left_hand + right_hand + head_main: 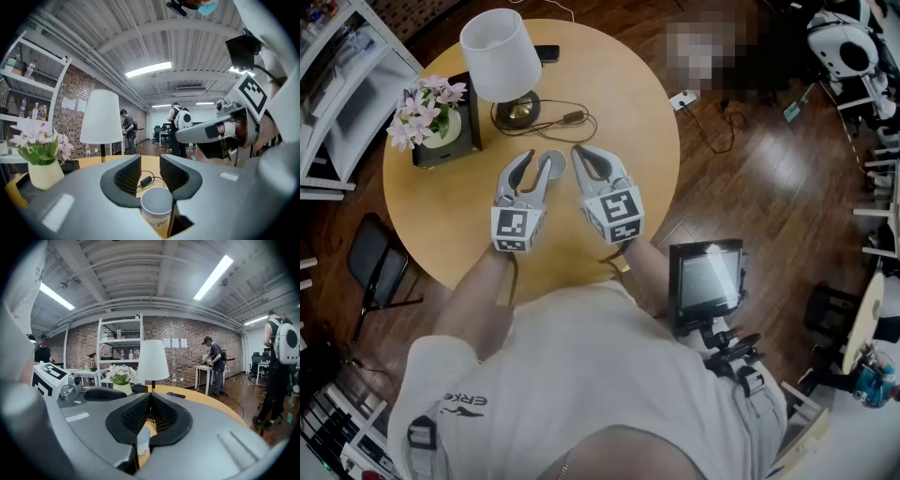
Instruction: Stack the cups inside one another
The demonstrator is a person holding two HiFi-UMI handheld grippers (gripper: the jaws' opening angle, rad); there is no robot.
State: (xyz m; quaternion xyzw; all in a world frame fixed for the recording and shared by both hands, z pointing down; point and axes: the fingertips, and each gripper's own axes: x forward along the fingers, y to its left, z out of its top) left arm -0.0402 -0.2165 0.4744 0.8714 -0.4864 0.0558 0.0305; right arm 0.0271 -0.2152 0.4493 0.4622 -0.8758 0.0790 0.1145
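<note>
Over the round wooden table (469,239), the person holds both grippers side by side, close together. The left gripper (541,159) has its jaws partway closed, with a clear gap at the tips. A paper cup (157,202) sits deep between them, mouth up, and I judge the pads grip its sides. The right gripper (587,155) has its jaws together at the tips. A second paper cup (142,442) shows in the hollow behind them, half hidden by one jaw. It looks clamped there, though the contact itself is out of sight. From above, neither cup can be seen under the tools.

What worries me is the thin paper. Too hard a squeeze would dent a wall, and then one cup would not slide into the other. Both cups sit far back in the jaws, so lining them up may knock the tools together first. A careless swing forward could also catch the power cord (558,120) or the table lamp (500,52). The flower pot (441,127) stands near that lamp.

Each cup carries a dark printed mark on its side, too small to read. The person's white shirt (581,375) shows letters that look like "ERKE". The marker cubes (517,228) bear only black-and-white squares.
</note>
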